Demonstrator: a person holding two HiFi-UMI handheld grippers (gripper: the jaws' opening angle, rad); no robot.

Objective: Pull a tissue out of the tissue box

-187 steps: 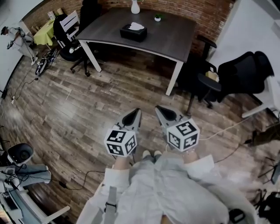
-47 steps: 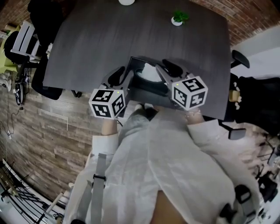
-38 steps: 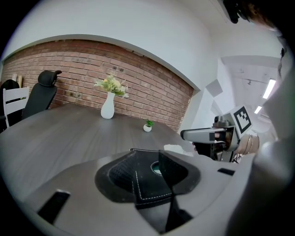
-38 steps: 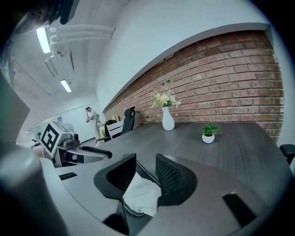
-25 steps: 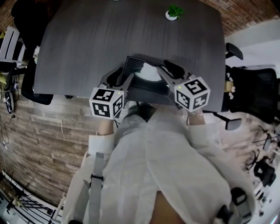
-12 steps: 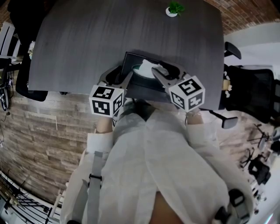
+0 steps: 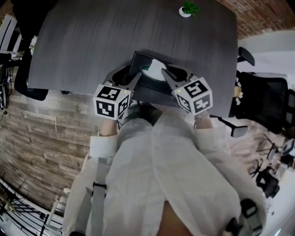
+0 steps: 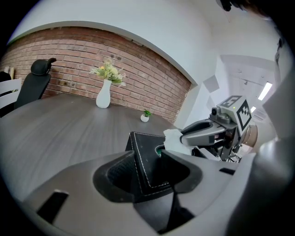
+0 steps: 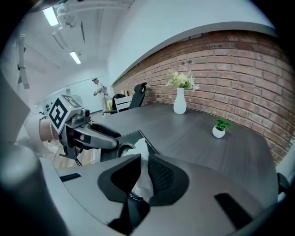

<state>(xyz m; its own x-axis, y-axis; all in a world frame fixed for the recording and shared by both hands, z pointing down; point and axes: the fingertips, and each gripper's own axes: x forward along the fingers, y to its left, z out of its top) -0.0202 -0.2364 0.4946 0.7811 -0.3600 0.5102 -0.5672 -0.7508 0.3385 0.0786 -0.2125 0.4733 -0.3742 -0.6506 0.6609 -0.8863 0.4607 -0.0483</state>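
Observation:
A black tissue box (image 7: 140, 60) sits near the front edge of the dark grey table (image 7: 92, 41), with a white tissue (image 7: 156, 67) sticking up from its slot. My left gripper (image 8: 147, 168) is shut on the box's near corner (image 8: 145, 147), one jaw on each side of it. My right gripper (image 9: 144, 159) comes in from the right over the slot. Its jaws are closing, and the tissue (image 9: 142, 150) fills the narrow gap between the pads. In the left gripper view the right gripper's fingers (image 8: 203, 131) reach the tissue (image 8: 173, 138) from the right.
A small potted plant (image 7: 187, 9) and a white vase with flowers (image 8: 103, 94) stand far back on the table. A black office chair (image 7: 262, 101) is to the right of the table and another chair (image 8: 39, 78) at its far left. Behind the table is a brick wall.
My right gripper has come down and left onto the tissue, and its jaws have narrowed around it. The left gripper has stayed at the box's corner.

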